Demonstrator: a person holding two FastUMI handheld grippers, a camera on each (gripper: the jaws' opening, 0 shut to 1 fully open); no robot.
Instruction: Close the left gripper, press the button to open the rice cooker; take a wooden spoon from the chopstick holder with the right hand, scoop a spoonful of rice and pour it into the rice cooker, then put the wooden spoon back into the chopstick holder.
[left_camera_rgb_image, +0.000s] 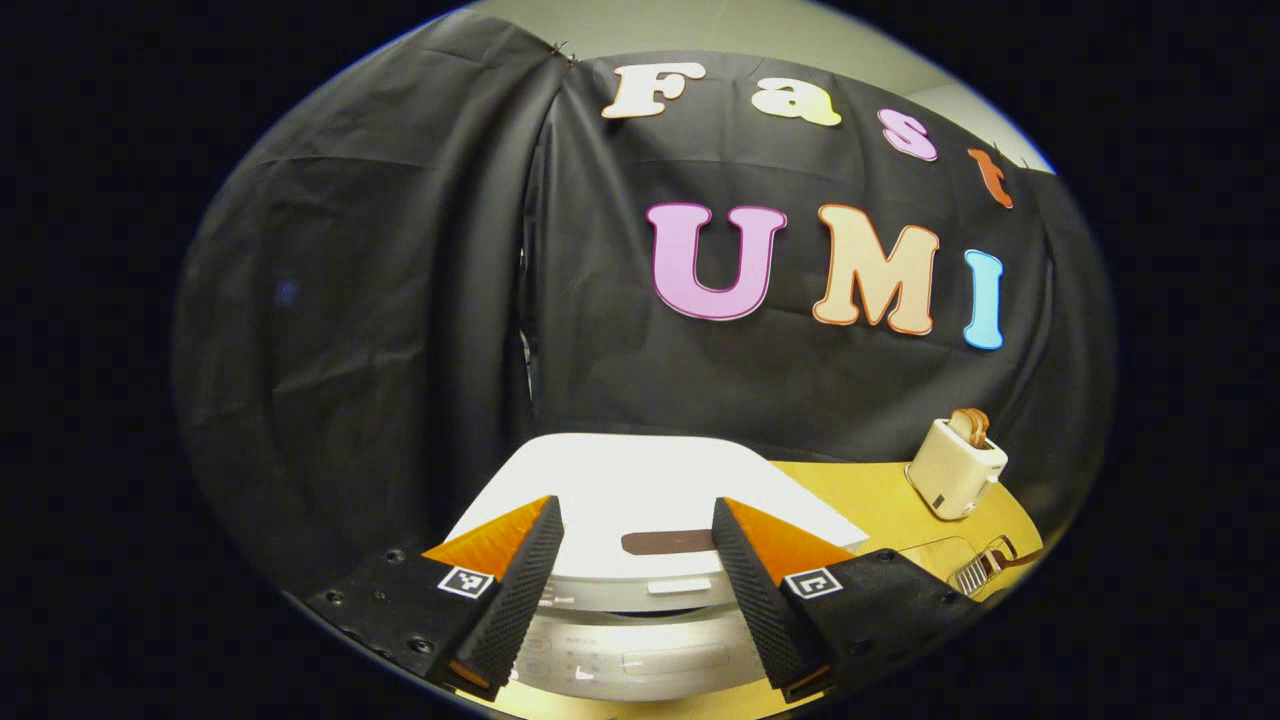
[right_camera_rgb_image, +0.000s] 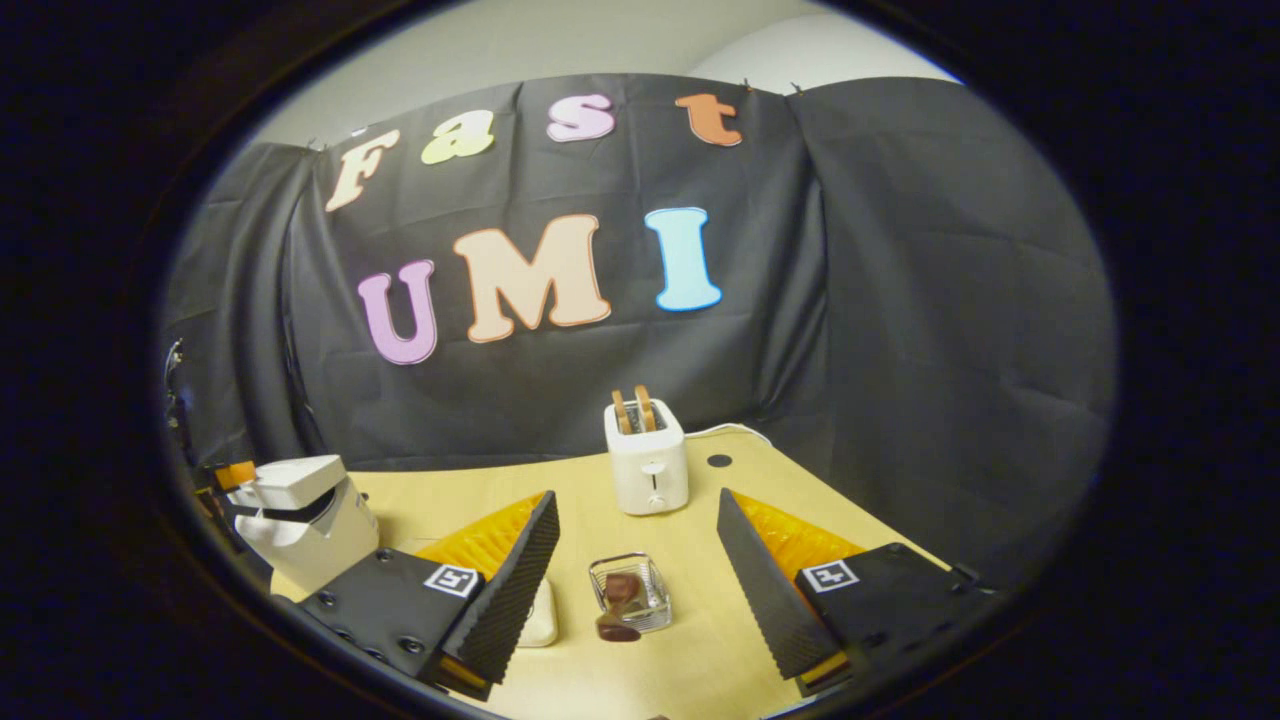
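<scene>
Two grippers stand with their jaws wide apart, neither holding anything. In the left gripper view, the left gripper (left_camera_rgb_image: 636, 560) hangs just above the white, rounded rice cooker (left_camera_rgb_image: 640, 480), whose lid is down; a dark oblong strip on the lid shows between the fingers, and the cooker's front panel below is cut off by the fingers and too blurred to make out a button. To the right on the yellow wooden table (left_camera_rgb_image: 880, 500) stands a cream two-slot toaster (left_camera_rgb_image: 955, 465) with brown toast in it, and nearer, a clear wire holder (left_camera_rgb_image: 975, 565) is half cut off at the edge.

In the right gripper view, the right gripper (right_camera_rgb_image: 637, 560) hovers over the table, with the clear wire-rimmed chopstick holder (right_camera_rgb_image: 630, 592) between its fingers. A dark brown wooden spoon (right_camera_rgb_image: 618, 605) sits in it, its shape hard to tell. A pale object (right_camera_rgb_image: 540, 615) is mostly hidden behind the near finger. The rice cooker sits at far left.
</scene>
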